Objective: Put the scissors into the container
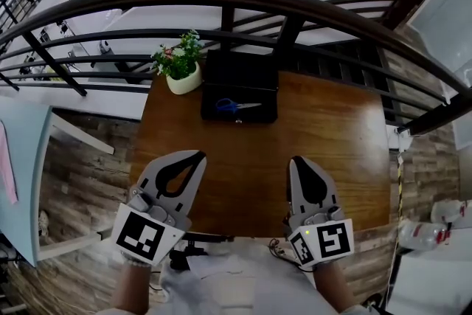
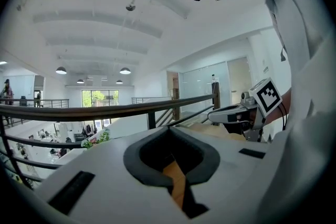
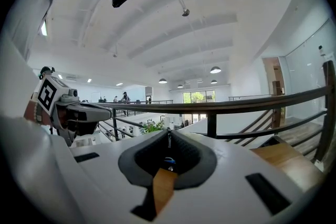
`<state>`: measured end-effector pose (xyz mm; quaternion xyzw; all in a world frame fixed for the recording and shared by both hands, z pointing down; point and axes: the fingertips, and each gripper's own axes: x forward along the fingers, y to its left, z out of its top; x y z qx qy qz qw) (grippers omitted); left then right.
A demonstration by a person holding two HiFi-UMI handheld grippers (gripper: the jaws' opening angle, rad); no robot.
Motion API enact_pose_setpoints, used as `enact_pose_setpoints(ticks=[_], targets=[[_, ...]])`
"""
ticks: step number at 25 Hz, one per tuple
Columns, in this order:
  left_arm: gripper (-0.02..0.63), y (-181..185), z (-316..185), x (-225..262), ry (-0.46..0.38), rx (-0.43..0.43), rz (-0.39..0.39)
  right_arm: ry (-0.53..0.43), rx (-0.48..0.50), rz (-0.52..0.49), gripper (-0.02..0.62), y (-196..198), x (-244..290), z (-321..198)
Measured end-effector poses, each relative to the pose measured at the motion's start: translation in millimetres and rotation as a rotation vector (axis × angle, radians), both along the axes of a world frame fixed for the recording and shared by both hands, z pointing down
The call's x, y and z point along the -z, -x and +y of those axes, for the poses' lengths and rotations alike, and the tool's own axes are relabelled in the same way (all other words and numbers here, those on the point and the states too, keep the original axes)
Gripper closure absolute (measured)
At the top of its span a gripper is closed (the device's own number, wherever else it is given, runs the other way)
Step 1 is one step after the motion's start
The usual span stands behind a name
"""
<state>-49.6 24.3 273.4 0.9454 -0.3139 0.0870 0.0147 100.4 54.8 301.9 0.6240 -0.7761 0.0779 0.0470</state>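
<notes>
The blue-handled scissors (image 1: 234,106) lie inside the black container (image 1: 240,71) at the far side of the wooden table (image 1: 324,136). My left gripper (image 1: 199,155) hovers over the near part of the table, shut and empty. My right gripper (image 1: 297,158) is level with it on the right, also shut and empty. Both point toward the container and are well short of it. In the right gripper view a bit of blue from the scissors (image 3: 169,160) shows through the gap behind the shut right gripper (image 3: 168,132). In the left gripper view the left gripper (image 2: 169,128) has its jaws meeting.
A white pot with a green plant (image 1: 182,64) stands to the left of the container. A dark curved railing (image 1: 295,7) runs behind the table. A light blue panel (image 1: 22,173) is at the left, and plastic bottles (image 1: 431,229) lie on the floor at the right.
</notes>
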Motion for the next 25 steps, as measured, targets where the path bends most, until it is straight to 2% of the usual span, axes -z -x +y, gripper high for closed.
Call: enact_pose_setpoints(ticks=[9,25], targets=[[0.589,-4,4,-6,-0.007,-0.029,-0.006,-0.007,0.044,0.039,0.546,14,1,-3],[0.589,-5,-1,-14,0.001,-0.051,-0.015,0.0,0.061,0.062,0.546,20,-1,-9]])
